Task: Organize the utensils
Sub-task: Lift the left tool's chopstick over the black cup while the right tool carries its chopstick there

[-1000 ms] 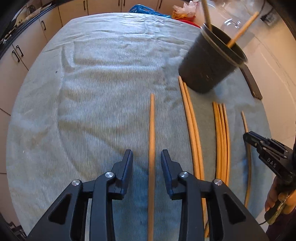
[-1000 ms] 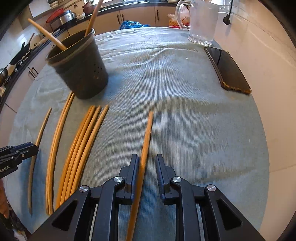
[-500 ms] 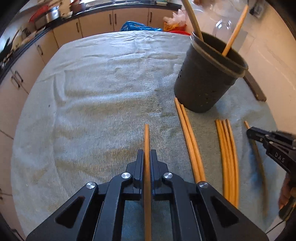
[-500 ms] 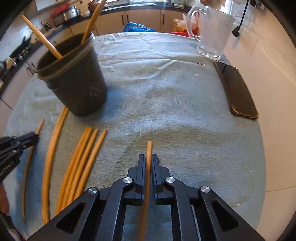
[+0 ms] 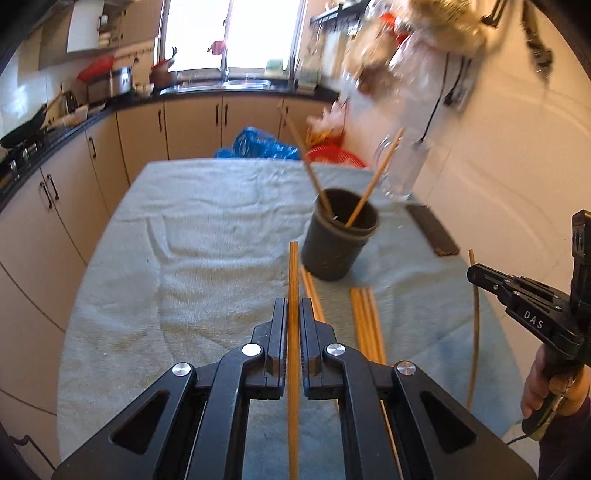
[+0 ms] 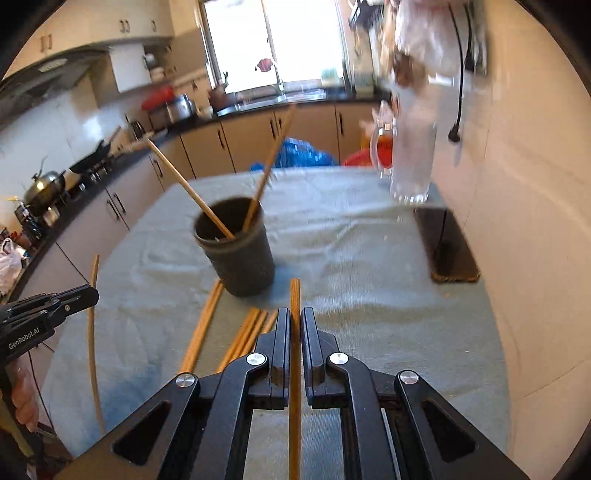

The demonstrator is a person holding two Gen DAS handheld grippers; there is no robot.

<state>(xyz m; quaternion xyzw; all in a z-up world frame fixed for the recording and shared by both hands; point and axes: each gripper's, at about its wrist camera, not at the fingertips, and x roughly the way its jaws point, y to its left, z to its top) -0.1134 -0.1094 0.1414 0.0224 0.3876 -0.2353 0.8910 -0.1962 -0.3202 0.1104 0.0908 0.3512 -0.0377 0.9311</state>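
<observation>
Above the towel and cup, I hold one chopstick clamped in my left gripper, another in my right gripper; either thin stick could pivot and miss the cup's mouth.

Light src: daylight thru window at back, blown out white
Brightness: room bright, warm tint on wall
Glare: sheen on tiled wall, both views
Shadows: soft, short, beside dark cup
Blur: motion smear on hanging stuff + glass jug, upper right
Sharp: near foreground crisp
Distortion: strong fisheye, black corners, counter lines bowed
</observation>
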